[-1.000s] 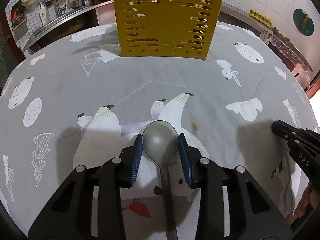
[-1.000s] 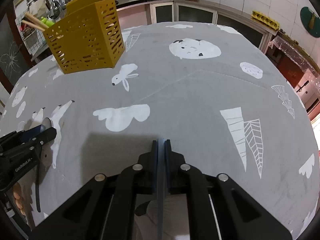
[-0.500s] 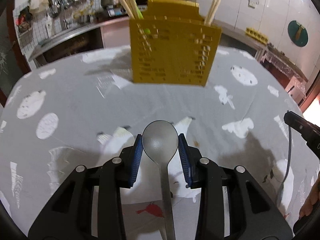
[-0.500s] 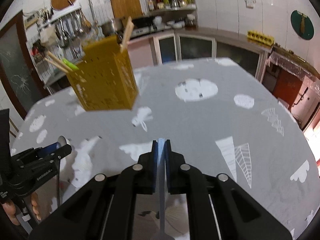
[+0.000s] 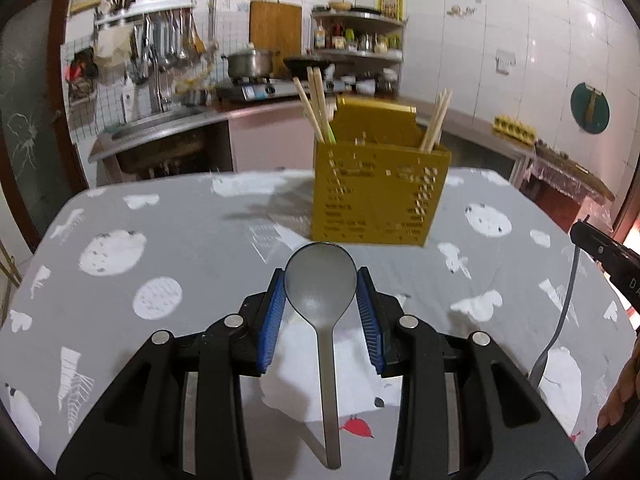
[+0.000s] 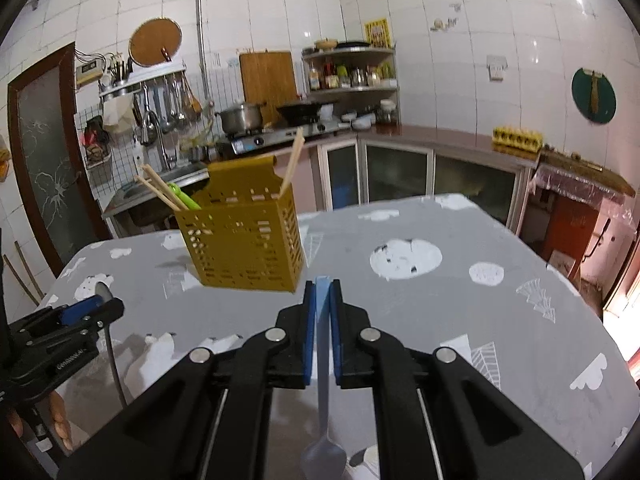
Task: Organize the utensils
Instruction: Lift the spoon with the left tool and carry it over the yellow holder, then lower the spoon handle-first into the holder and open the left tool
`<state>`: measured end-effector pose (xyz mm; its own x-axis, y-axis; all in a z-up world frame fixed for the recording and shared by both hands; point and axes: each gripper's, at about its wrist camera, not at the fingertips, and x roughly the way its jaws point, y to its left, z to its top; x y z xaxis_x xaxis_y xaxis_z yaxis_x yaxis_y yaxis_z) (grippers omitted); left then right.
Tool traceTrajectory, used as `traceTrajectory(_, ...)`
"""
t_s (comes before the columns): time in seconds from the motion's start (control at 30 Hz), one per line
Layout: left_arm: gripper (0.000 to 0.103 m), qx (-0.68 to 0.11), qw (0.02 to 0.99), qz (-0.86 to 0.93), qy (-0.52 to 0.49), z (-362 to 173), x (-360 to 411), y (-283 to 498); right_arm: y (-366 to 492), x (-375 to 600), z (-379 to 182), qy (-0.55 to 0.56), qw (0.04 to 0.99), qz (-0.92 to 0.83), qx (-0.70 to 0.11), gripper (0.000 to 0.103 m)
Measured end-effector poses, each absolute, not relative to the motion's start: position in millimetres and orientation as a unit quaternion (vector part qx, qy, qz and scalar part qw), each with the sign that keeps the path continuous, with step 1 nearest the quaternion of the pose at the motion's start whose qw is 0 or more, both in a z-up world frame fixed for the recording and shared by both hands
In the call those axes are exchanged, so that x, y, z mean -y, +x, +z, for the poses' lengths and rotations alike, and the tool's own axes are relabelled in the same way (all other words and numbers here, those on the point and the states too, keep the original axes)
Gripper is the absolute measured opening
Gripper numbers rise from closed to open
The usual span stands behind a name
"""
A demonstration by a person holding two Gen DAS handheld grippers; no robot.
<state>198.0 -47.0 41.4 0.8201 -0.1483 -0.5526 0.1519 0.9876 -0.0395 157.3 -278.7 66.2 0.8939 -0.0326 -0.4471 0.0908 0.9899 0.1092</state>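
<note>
My left gripper (image 5: 320, 276) is shut on a grey metal spoon (image 5: 320, 284) by its bowl, with the handle hanging down toward me. My right gripper (image 6: 321, 292) is shut on a second spoon (image 6: 323, 392) by its handle end, with the bowl hanging low. Both are held in the air above the table. A yellow perforated utensil holder (image 5: 378, 196) with chopsticks and a green utensil stands ahead on the table; it also shows in the right wrist view (image 6: 244, 236). The left gripper (image 6: 96, 308) shows at the left of the right wrist view, the right gripper (image 5: 576, 232) at the right edge of the left wrist view.
The table carries a grey cloth (image 5: 180, 240) with white animal prints. Behind it are a sink counter (image 5: 160, 128), a stove with pots (image 6: 260, 132) and tiled walls. A low cabinet (image 6: 576, 208) stands to the right.
Both grippers have lifted and tilted up with their spoons, from looking down at the cloth to looking across the table at the yellow holder. Their grips are unchanged.
</note>
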Motion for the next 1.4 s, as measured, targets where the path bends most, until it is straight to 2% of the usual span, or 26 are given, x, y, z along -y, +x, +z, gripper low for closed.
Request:
traceTrajectory(0.3,0.035,-0.230,0.970,-0.084,0.000,57,36,190,154,268,77,0.056,0.980,-0.036,-0.187,0.007)
traceTrajectory(0.7,0.034,-0.212,0.972,-0.098,-0.021,71,34,205,171,268,93,0.059,0.985,-0.038,-0.160,0.007)
traceTrajectory(0.93,0.034,-0.179,0.977,-0.116,-0.026,112,42,221,190,274,124,0.069,0.988,-0.037,-0.131,0.007)
traceTrajectory(1.23,0.034,-0.093,0.986,-0.129,-0.044,188,56,271,241,271,183,0.067,0.994,-0.031,-0.078,0.007)
traceTrajectory(1.4,0.035,-0.049,0.991,-0.121,-0.027,200,74,298,273,268,196,0.077,0.995,-0.017,-0.057,0.007)
